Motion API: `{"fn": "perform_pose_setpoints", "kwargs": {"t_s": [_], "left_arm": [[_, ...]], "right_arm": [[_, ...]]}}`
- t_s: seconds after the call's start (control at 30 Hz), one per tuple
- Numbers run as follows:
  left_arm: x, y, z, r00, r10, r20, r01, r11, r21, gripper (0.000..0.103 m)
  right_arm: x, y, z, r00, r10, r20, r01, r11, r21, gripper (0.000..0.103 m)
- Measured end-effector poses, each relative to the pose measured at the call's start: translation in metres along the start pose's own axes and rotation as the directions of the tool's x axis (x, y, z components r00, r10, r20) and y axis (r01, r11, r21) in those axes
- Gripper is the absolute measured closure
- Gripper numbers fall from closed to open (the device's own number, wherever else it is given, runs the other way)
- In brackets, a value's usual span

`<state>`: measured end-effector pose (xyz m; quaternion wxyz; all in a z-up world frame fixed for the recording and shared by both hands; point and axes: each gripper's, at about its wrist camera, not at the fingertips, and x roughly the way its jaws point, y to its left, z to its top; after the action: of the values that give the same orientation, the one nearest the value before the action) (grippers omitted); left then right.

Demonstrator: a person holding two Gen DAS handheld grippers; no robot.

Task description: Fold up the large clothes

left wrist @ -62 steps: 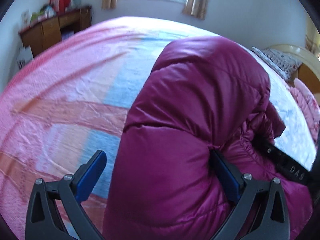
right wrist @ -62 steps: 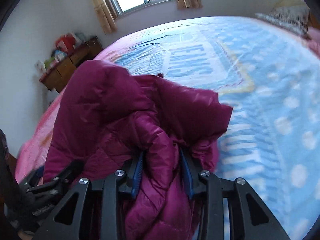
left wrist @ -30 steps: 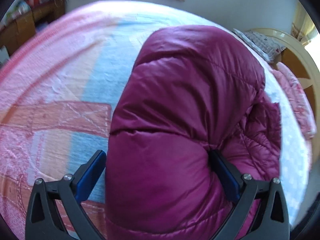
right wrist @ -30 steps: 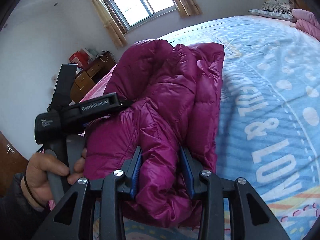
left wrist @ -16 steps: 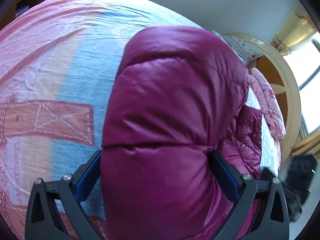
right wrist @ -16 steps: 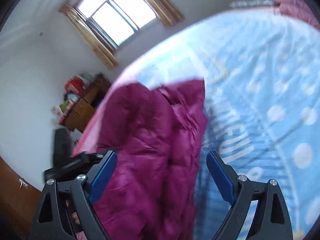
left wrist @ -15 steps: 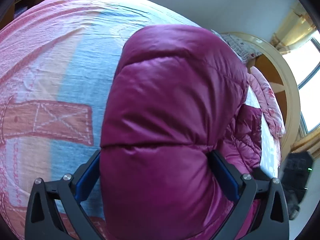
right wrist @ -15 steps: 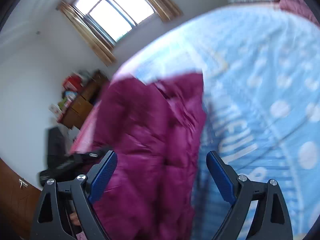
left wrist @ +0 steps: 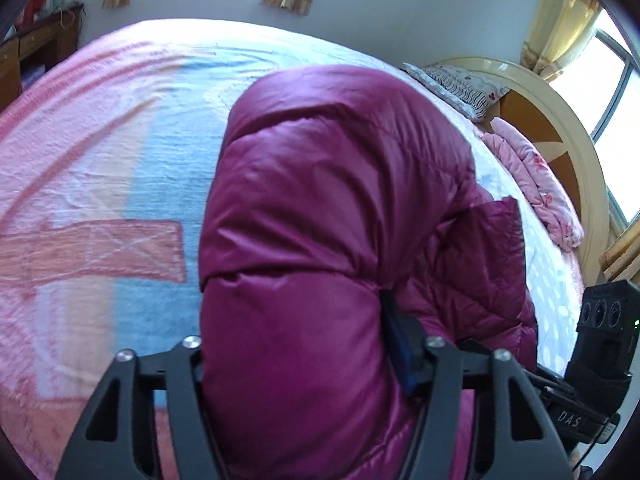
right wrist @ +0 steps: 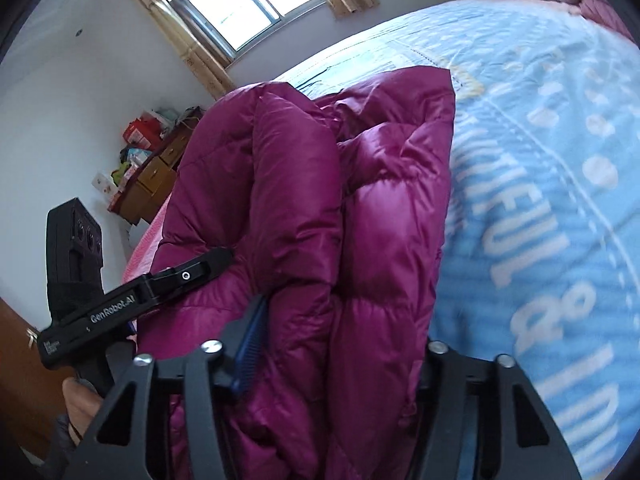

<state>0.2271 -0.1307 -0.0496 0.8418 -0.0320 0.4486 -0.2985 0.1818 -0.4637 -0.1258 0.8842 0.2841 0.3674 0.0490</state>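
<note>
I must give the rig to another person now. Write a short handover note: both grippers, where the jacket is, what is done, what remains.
Left gripper: shut on a thick fold of the magenta down jacket.
Right gripper: shut on the jacket's bunched layers, beside the left.
Jacket: doubled into a bulky bundle over the bed, near its edge.
Done: main folds gathered.
Left: probably lay it flat, press it down, release both grippers.

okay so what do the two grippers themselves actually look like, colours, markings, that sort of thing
Both are matte black, with angular finger frames, triangular cut-outs and silver screw heads. The left gripper and right gripper carry ribbed blue finger pads. From the right wrist view, the left gripper's body reads "GenRobot.AI" in white, with a black camera block behind it. A bare hand in a dark sleeve grips it.
</note>
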Motion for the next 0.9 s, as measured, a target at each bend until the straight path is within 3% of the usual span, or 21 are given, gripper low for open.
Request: {"fn": "perform_pose_setpoints", "kwargs": {"t_s": [0.23,0.47,0.63,0.83,0.9], "left_arm": [[-0.055,0.029,-0.022,0.991,0.109,0.078,-0.11,0.994,0.02,0.053],[-0.106,0.081,-0.034,0.954,0.266,0.137,-0.262,0.964,-0.051,0.054],[-0.145,0.134,-0.039,0.904,0.396,0.159,-0.378,0.916,-0.134,0.054],[-0.184,0.196,-0.04,0.832,0.524,0.181,-0.474,0.841,-0.26,0.054],[-0.187,0.213,-0.038,0.801,0.572,0.176,-0.512,0.807,-0.293,0.054]], "right_arm": [[-0.009,0.038,-0.028,0.996,0.093,-0.004,-0.093,0.995,-0.018,0.063],[0.026,0.106,-0.045,0.97,0.23,-0.075,-0.236,0.969,-0.07,0.065],[0.064,0.169,-0.056,0.933,0.329,-0.146,-0.346,0.932,-0.111,0.065],[0.117,0.26,-0.064,0.88,0.417,-0.227,-0.461,0.865,-0.199,0.065],[0.133,0.281,-0.067,0.863,0.441,-0.246,-0.492,0.843,-0.218,0.065]]}}
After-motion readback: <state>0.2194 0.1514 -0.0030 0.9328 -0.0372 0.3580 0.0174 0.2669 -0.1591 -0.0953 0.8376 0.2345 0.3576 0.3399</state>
